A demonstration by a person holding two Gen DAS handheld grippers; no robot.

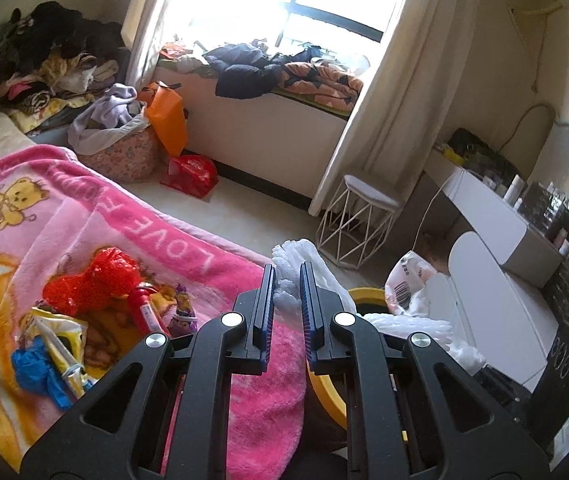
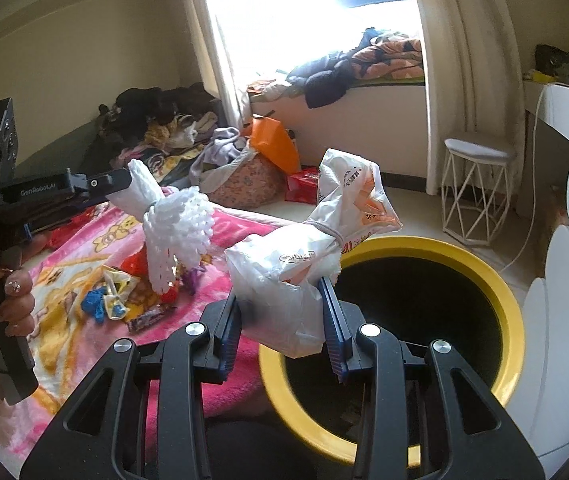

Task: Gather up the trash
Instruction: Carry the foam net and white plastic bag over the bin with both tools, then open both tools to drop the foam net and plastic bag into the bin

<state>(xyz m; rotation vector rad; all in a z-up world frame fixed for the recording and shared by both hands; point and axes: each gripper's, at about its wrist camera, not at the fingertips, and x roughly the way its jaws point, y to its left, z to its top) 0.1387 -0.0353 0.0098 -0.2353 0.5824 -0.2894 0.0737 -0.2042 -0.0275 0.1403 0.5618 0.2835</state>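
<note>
The printed plastic bag [image 2: 308,256], white with orange lettering and cinched by a band near its neck, sits clamped between the fingers of the right claw [image 2: 282,320], hanging at the near-left rim of the yellow-rimmed bin [image 2: 500,280] rather than squarely over its dark opening. Just to its left, the white foam net [image 2: 176,220], tied at the waist and flaring below, is pinched at its upper end by the left claw [image 2: 124,184], whose jaws stand narrow on the foam in the left wrist view [image 1: 287,292]; the net dangles over the bed's edge, beside the bin but not yet above it. The step in hand looks like the drop: both pieces are lifted and carried to the bin, neither released. The next move likely calls for shifting each claw further over the opening before letting go, since the bag is light and could catch on the rim or slide onto the blanket. Further out, on the pink blanket [image 1: 96,216], more litter waits near the bed's near edge: a crumpled red wrapper [image 1: 96,280], a blue scrap [image 1: 40,372] and yellow packaging [image 1: 64,332], all well apart from the bin.
</note>
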